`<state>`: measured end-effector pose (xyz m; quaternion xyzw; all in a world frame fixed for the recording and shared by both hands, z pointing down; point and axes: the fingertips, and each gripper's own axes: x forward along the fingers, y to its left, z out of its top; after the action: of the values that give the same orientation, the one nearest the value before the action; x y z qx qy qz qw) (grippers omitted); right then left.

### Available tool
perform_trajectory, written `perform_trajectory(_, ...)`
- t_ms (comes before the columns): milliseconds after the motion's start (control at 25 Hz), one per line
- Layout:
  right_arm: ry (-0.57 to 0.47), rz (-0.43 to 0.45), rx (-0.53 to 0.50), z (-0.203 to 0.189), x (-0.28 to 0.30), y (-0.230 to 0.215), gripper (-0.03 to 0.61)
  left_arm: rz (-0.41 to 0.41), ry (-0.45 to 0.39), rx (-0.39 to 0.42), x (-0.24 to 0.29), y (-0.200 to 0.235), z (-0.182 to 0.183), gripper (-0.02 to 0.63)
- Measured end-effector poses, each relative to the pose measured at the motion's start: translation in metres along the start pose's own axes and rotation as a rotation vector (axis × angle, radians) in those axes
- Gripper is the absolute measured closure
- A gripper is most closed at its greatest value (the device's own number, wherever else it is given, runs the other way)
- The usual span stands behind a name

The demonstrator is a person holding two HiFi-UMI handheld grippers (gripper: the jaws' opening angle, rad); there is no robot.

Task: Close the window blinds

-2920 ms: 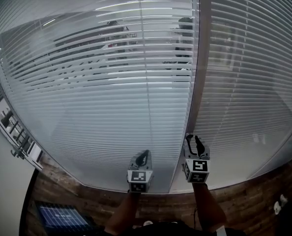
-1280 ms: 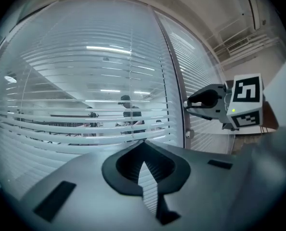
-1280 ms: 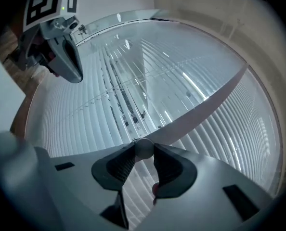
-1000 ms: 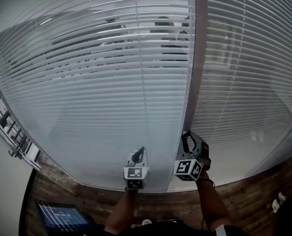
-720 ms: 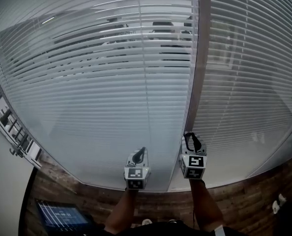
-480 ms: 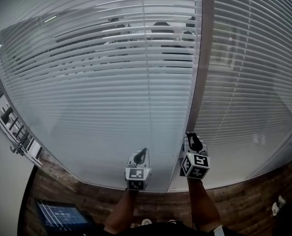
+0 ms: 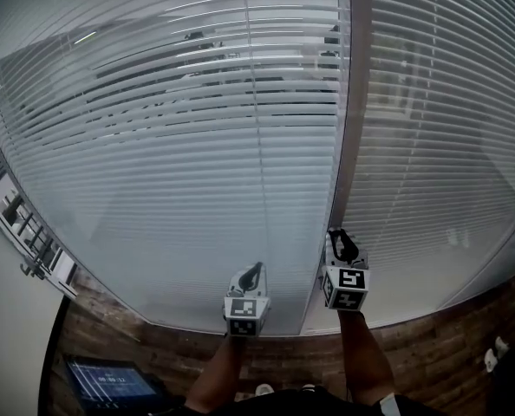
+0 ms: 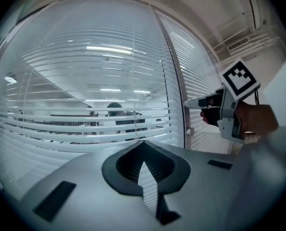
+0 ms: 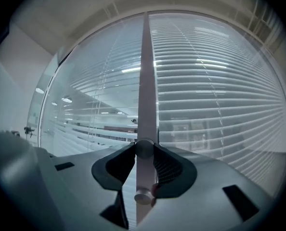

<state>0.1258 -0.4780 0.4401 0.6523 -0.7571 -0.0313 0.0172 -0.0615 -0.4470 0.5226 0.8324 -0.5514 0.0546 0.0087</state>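
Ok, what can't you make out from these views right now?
Head view: the knob is hidden behind the right gripper.
Head view: the top of the blinds is cut off by the frame edge.
Left gripper view: the blinds break up the room beyond.
Head view: the screen at bottom left is too small to read.

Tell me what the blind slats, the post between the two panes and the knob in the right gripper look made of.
Slats: thin, pale strips with a soft sheen, likely painted aluminium, possibly plastic. Post: smooth matt grey bar, probably coated metal. Knob: small round grey piece with a dull sheen, metal or plastic; can't tell which.
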Motion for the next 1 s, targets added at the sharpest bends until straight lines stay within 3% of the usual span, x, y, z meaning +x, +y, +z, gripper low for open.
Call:
perform_trajectory(400, 0.026, -0.022, -0.605, -0.002, 0.001, 0.011, 0.453, 0.001, 0.014, 0.0, -0.003, 0.004, -0.005, 0.62)
perform_trajectory(600, 0.038, -0.02, -0.852, -0.006, 0.003, 0.012, 0.453, -0.009, 0.022, 0.004, -0.001, 0.003, -0.009, 0.62)
perform_trajectory(880, 0.035, 0.015, -1.098, -0.009, 0.003, 0.015, 0.453, -0.018, 0.024, 0.014, -0.001, -0.001, -0.006, 0.62)
perform_trajectory(1000, 0.034, 0.022, -1.095, -0.01, 0.004, 0.014, 0.453, -0.019, 0.029, 0.018, 0.0, -0.003, -0.007, 0.62)
